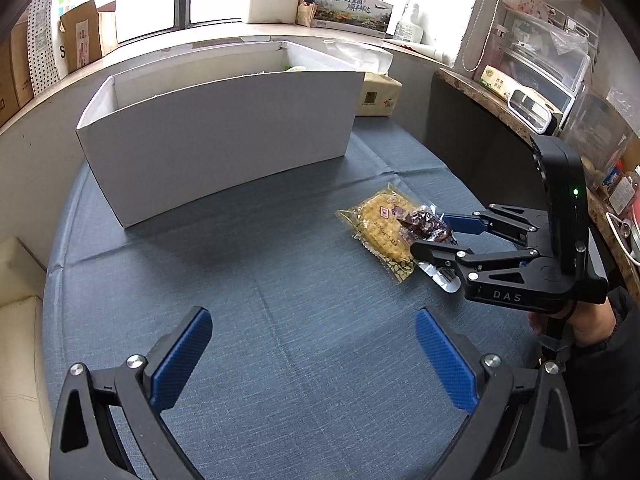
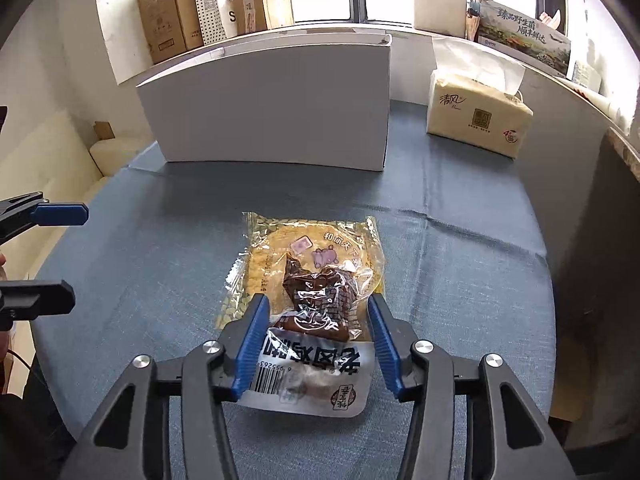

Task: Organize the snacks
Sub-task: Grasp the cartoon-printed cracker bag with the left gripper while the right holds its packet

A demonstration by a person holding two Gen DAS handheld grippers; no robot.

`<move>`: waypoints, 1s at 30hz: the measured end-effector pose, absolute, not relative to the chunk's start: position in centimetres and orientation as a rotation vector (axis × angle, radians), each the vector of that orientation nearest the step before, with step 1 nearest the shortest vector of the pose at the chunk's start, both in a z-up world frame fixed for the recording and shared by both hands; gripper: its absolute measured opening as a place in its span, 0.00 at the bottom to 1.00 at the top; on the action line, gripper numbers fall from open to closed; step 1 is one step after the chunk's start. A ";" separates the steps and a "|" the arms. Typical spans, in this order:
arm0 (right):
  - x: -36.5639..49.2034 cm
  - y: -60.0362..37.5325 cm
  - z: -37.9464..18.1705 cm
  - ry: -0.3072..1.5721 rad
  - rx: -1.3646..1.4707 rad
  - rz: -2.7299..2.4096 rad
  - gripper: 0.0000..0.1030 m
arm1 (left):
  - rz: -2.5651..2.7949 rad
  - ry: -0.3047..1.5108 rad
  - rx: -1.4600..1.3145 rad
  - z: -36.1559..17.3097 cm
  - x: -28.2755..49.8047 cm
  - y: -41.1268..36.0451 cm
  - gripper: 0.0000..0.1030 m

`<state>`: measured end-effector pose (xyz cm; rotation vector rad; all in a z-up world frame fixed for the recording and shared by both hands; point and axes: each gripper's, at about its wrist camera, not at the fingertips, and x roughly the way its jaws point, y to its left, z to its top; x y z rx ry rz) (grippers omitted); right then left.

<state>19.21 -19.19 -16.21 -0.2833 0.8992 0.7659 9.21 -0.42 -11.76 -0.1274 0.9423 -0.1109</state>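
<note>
A clear packet of dark brown snack point(image 2: 318, 312) with a white barcode label lies partly on top of a yellow cracker packet point(image 2: 280, 256) on the blue cloth. My right gripper point(image 2: 316, 312) is open, its blue fingers either side of the brown packet; whether they touch it I cannot tell. In the left wrist view the brown packet point(image 1: 424, 226) and the yellow packet point(image 1: 380, 232) lie right of centre, with the right gripper point(image 1: 430, 232) around the brown one. My left gripper point(image 1: 314, 332) is open and empty, nearer the table's front. A white open-top box point(image 1: 216, 140) stands behind.
A tissue pack point(image 2: 478, 116) sits at the back right of the blue cloth point(image 1: 280, 280). A dark panel point(image 2: 600, 280) borders the table on the right. Cardboard boxes point(image 2: 176, 12) stand on the windowsill. A cream cushion point(image 1: 16, 320) lies at the left.
</note>
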 end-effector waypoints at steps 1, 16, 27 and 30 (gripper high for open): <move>19.1 -19.4 -16.2 0.902 -0.283 0.773 0.52 | -0.111 0.942 -0.125 -11.7 9.3 -0.4 1.00; 17.3 -26.9 -12.1 0.835 -0.019 0.748 0.51 | -0.282 1.007 0.109 -13.4 15.7 -7.0 1.00; 16.9 -30.4 -11.6 0.836 0.060 0.707 0.51 | -0.444 1.066 0.255 -17.2 22.4 -9.8 0.99; 17.0 -30.8 -11.9 0.841 0.074 0.702 0.51 | -0.445 1.041 0.220 -16.6 22.2 -8.9 0.75</move>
